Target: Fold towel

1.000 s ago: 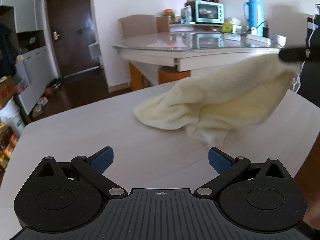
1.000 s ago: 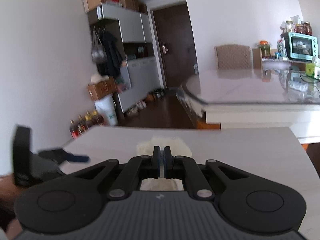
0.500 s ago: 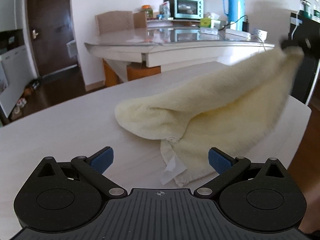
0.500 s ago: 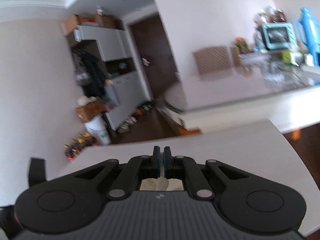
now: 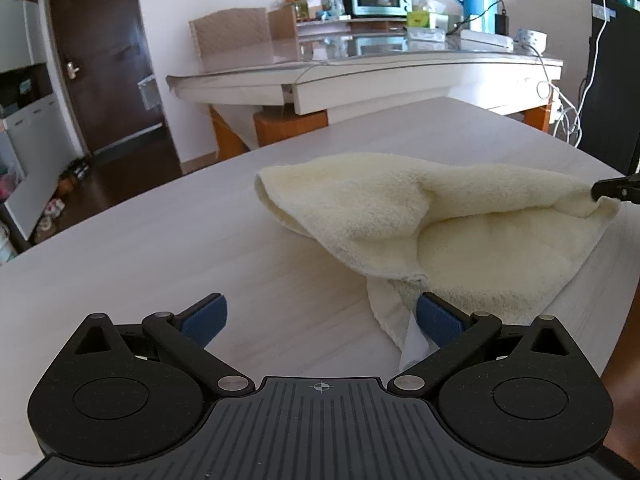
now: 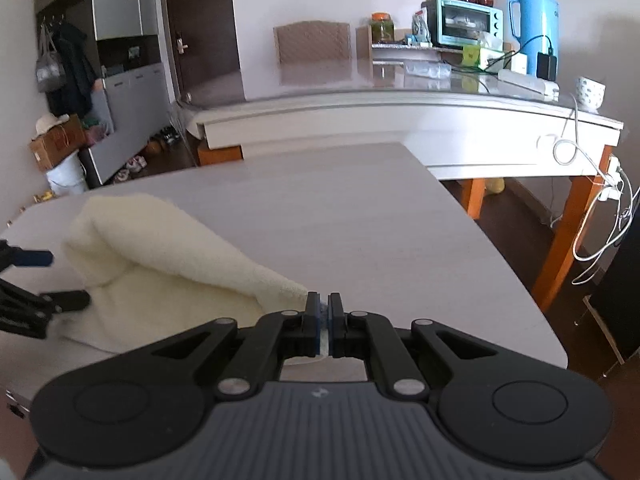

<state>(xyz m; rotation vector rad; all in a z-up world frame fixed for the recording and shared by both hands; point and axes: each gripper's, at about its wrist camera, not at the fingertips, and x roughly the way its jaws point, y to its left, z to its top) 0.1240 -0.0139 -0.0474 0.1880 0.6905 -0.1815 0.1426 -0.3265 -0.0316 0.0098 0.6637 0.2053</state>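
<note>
Right tongs are clamped tight on a corner of the cream towel, holding that corner just off the desk while the rest slumps in a loose fold onto the pale wood. The towel sits near the desk's right edge as the left wrist view shows it, its rounded fold pointing toward the far edge. Left tongs are spread wide and gripping nothing, low over the desk's near edge, one blue pad right beside the towel's near hem and its white label.
</note>
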